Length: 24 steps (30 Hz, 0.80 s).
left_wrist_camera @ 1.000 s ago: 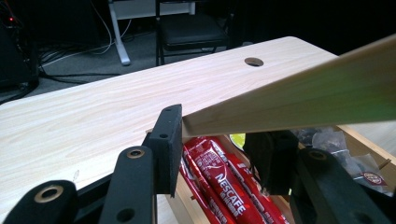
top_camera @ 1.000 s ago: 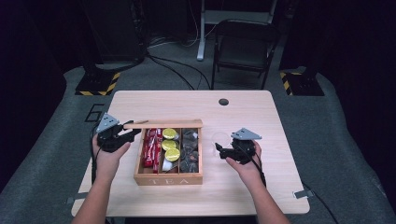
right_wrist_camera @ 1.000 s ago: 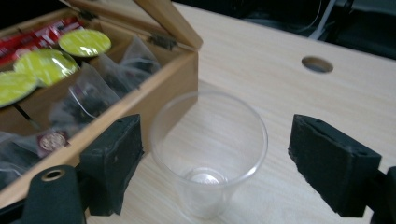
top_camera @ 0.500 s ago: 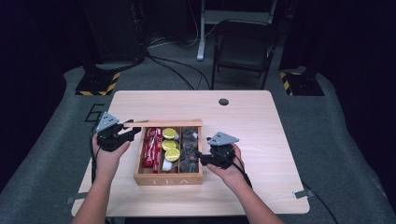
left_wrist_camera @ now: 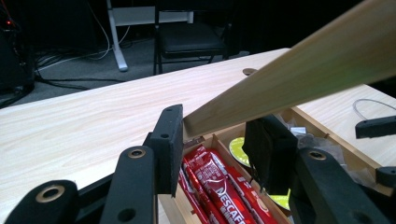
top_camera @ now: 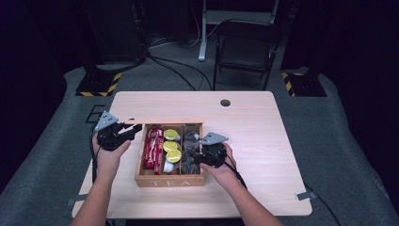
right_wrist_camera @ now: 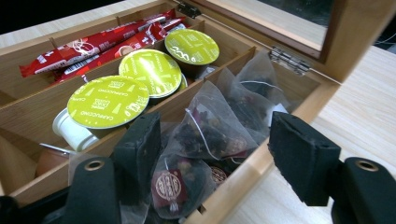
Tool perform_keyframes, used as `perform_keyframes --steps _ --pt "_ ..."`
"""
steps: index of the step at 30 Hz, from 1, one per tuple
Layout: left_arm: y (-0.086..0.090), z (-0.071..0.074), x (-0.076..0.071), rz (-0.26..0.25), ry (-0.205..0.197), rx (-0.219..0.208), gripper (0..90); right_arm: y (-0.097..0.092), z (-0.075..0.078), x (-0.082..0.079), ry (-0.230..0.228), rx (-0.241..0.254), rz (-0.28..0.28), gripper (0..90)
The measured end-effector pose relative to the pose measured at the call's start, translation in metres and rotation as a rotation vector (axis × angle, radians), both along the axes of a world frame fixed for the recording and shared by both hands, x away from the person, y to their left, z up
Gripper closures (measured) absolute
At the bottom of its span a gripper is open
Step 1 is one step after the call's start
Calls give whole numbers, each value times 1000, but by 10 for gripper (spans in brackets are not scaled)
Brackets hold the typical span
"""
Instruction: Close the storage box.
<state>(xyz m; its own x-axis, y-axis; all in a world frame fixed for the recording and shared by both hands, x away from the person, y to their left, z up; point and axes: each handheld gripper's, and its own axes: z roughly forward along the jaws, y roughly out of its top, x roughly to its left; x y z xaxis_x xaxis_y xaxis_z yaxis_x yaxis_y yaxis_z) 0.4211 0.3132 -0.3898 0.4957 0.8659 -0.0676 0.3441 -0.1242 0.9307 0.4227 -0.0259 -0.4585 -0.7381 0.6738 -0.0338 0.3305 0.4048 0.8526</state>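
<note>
the left gripper (top_camera: 123, 133) is clamped on the flat wooden lid (left_wrist_camera: 299, 74), held raised at the far left corner of the tea box (top_camera: 170, 180). glossy red sachets (top_camera: 153, 147), round green-topped capsules (top_camera: 172, 146) and translucent pyramid tea bags (right_wrist_camera: 210, 130) fill the box. the right gripper (top_camera: 199, 157), jaws apart and just closing, straddles the box's right wall over the tea bags. the box rests on a pale wood-grain table (top_camera: 263, 132), a dark chair (top_camera: 247, 47) beyond.
</note>
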Motion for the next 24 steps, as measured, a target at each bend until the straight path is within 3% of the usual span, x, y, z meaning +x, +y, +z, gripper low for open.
perform_keyframes --steps 7,13,17,24 --pt "0 2 2 1 -9 -6 578 10 -7 8 30 -19 1 357" --pt "0 3 3 2 -7 -11 578 16 -8 11 27 -48 21 363" --pt "1 3 4 2 -8 -14 578 21 -11 14 55 -42 31 367" --pt "1 3 4 2 -12 -18 578 24 -15 20 79 -83 53 466"
